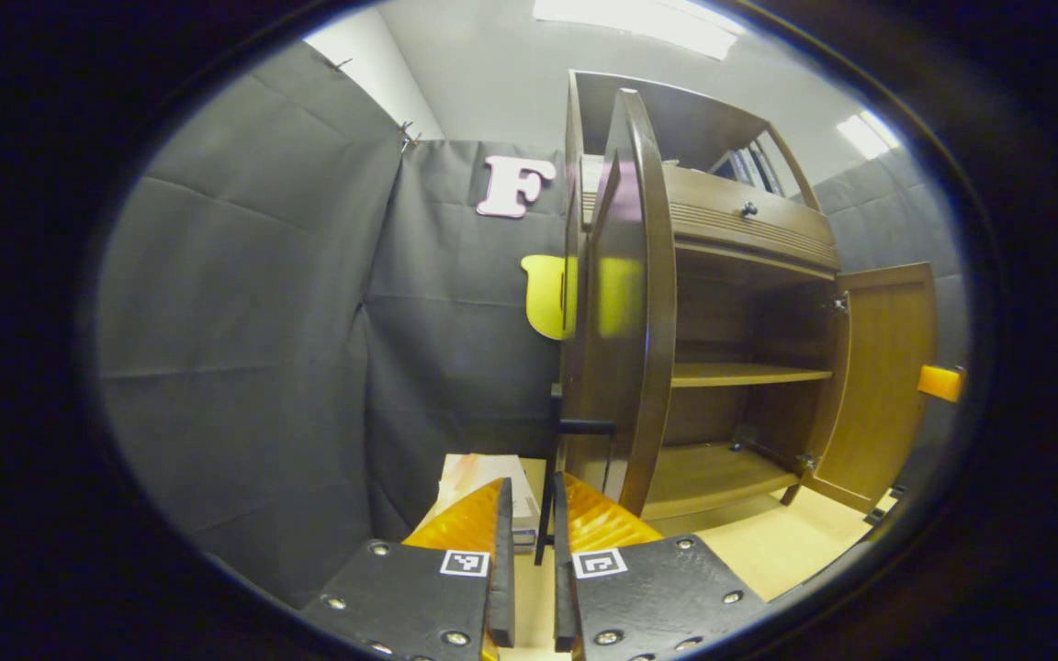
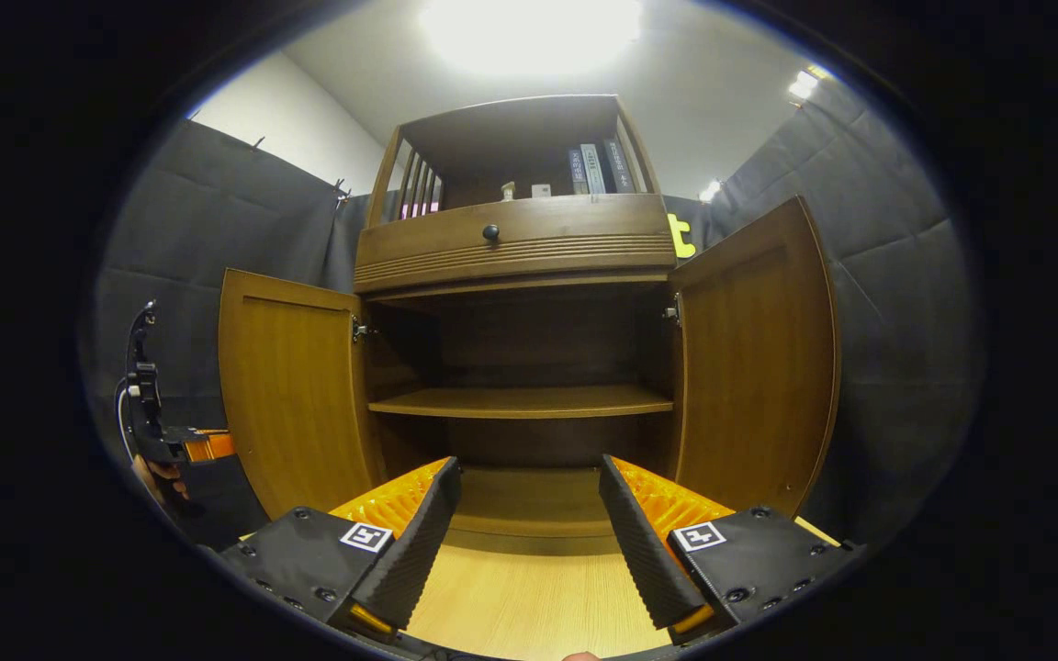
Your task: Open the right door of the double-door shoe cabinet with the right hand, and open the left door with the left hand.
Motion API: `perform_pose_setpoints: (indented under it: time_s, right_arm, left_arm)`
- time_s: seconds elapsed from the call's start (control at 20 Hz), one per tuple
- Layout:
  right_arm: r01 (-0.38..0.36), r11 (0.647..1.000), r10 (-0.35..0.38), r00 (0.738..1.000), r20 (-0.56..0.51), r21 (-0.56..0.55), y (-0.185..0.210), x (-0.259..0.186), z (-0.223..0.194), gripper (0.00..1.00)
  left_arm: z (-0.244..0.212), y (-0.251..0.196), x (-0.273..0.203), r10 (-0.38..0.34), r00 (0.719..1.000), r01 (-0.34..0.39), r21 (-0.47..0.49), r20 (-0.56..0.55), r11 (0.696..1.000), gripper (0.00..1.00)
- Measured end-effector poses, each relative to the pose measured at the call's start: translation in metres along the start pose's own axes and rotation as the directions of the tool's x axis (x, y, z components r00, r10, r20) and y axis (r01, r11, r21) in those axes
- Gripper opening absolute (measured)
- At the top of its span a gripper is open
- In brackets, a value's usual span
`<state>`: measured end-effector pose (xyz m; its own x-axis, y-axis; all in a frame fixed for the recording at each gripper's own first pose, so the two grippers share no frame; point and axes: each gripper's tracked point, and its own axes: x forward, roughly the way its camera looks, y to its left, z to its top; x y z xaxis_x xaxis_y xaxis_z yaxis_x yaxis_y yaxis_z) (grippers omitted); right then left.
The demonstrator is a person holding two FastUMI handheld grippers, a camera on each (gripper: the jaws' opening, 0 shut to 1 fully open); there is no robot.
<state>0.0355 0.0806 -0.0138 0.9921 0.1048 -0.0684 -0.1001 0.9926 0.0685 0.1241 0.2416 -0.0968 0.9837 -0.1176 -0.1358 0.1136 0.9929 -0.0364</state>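
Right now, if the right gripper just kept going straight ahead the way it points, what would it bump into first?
Probably nothing soon: the right gripper is open and aims into the open cabinet, between both doors. It would likely pass below the middle shelf and over the bottom board to the back panel, though depth is unclear.

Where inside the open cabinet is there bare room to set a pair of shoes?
The middle shelf and the bottom board lie bare between the left door and right door. The top shelf's right end is crowded with books.
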Motion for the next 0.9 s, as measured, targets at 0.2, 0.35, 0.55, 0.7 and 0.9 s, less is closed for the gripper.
perform_pose_setpoints:
  time_s: [0.2,0.35,0.55,0.7,0.9]
  right_arm:
    - [-0.007,1.0,0.007,1.0,-0.006,0.002,0.007,0.006,-0.002,0.92]
    - [-0.014,1.0,0.014,1.0,0.016,-0.003,0.005,0.005,0.005,0.92]
    - [-0.018,1.0,0.018,0.999,0.039,-0.02,-0.01,-0.009,0.016,0.92]
    - [-0.008,1.0,0.009,0.998,0.058,-0.02,-0.028,-0.023,0.024,0.92]
    - [0.003,1.0,-0.002,0.998,0.065,-0.017,-0.052,-0.049,0.029,0.95]
  left_arm:
    - [-0.002,0.008,-0.006,-0.012,1.0,0.012,-0.009,0.002,1.0,0.17]
    - [0.004,0.0,-0.017,-0.002,1.0,0.001,0.005,0.012,1.0,0.18]
    - [0.02,-0.015,-0.041,0.011,0.999,-0.012,0.011,0.031,1.0,0.17]
    - [0.035,-0.033,-0.065,0.015,0.998,-0.017,0.031,0.057,0.999,0.18]
    - [0.047,-0.058,-0.097,0.016,0.997,-0.018,0.024,0.071,1.0,0.18]
